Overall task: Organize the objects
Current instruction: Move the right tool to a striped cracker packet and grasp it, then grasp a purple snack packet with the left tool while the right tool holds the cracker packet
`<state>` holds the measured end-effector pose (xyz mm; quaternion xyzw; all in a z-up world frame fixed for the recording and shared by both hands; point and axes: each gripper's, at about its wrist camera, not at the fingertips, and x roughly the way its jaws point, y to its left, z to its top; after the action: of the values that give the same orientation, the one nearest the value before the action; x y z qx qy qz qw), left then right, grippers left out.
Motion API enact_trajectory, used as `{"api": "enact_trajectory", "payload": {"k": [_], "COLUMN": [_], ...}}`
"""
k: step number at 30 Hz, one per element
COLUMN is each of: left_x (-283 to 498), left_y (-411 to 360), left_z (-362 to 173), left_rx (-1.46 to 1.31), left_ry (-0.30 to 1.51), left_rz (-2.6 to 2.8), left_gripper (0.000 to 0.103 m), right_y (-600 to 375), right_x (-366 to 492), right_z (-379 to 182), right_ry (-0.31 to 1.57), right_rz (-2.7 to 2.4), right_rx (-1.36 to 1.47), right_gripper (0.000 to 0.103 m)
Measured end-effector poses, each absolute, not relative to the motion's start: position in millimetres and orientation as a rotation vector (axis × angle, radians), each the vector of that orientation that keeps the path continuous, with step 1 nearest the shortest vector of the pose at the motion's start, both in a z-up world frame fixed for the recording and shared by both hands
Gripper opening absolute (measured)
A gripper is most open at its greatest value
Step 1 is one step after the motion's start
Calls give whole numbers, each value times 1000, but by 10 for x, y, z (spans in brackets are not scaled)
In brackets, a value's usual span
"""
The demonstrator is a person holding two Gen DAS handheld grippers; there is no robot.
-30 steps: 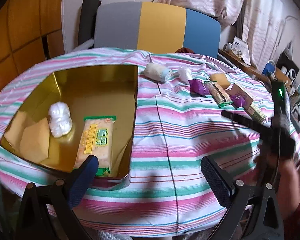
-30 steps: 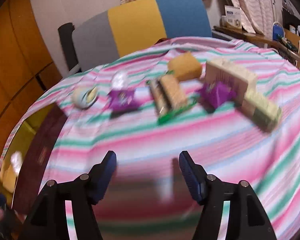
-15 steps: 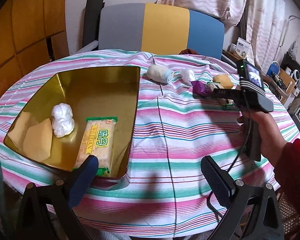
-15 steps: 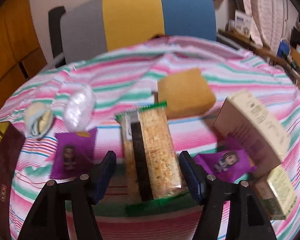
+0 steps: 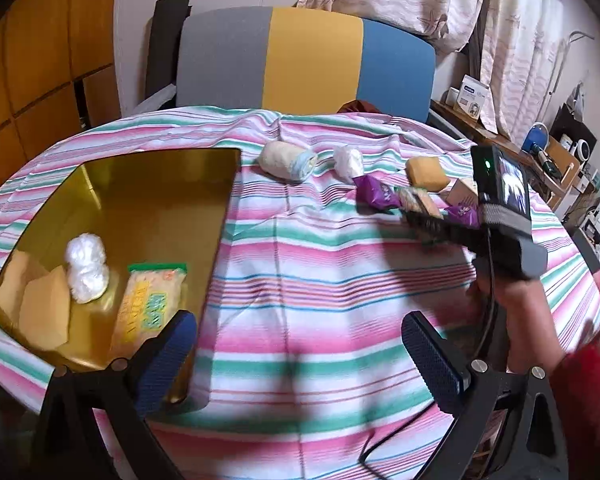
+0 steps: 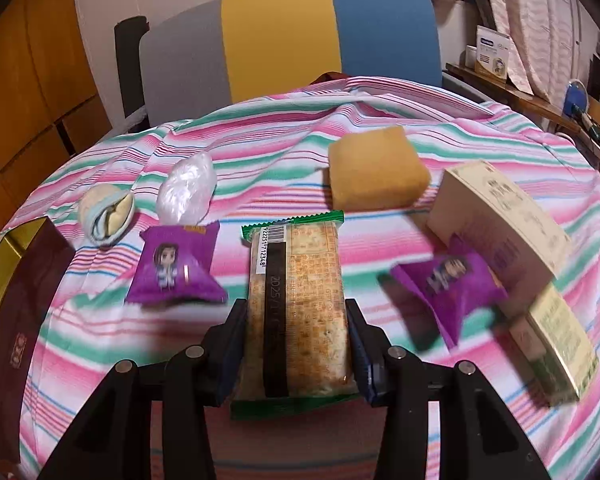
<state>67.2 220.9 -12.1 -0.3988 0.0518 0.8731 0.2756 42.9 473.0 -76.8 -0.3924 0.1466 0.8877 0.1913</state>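
I have the right gripper (image 6: 296, 344) clamped on the cracker packet (image 6: 298, 304); its jaws have just been closing, and both pads now press the packet's long sides near its lower end. The packet lies on the striped surface (image 6: 260, 152) with its long axis running straight away from the gripper, so the grip sits across the narrow width, which is the way I would want it. The gold tin (image 5: 140, 208) where it probably belongs is off to the left of this gripper. In the right wrist view only the tin's dark outer wall and a sliver of gold rim show at the left edge. I judge the coming move to be a lift and a carry leftward across the purple sachet (image 6: 176, 268).

The left gripper (image 5: 300, 360) hangs open and empty over the near edge of the surface, just beside the tin's near right corner.

The left wrist view gives what the other cannot: the tin's inside, with a matching cracker packet (image 5: 150, 304), a white wad (image 5: 86, 268) and tan pieces already in it, and free floor toward the far wall. The right view alone shows pad contact, plus the yellow sponge (image 6: 374, 168) and cream box (image 6: 500, 220) beyond.
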Motion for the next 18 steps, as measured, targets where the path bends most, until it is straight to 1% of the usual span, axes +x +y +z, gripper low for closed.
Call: {"api": "enact_trajectory", "payload": {"k": [6,11,18], "left_x": [468,105,-314], "left_y": [2508,2875,3601], "left_z": [-20,-57,-358], "left_rx": [-998,-1042,-1138], "left_ry": [143,91,207], "left_rz": [2405,2429,2388], "left_gripper": [103,103,103], "right_y": [4680,4776,4830], "right_x": [678,839,902], "right_z": [-779,-801,-814], "right_ry": [398,450,482], "right_rz": [2435,2346,2327], "right_rx": [-1047,-969,-914], "right_gripper": [47,47,47]}}
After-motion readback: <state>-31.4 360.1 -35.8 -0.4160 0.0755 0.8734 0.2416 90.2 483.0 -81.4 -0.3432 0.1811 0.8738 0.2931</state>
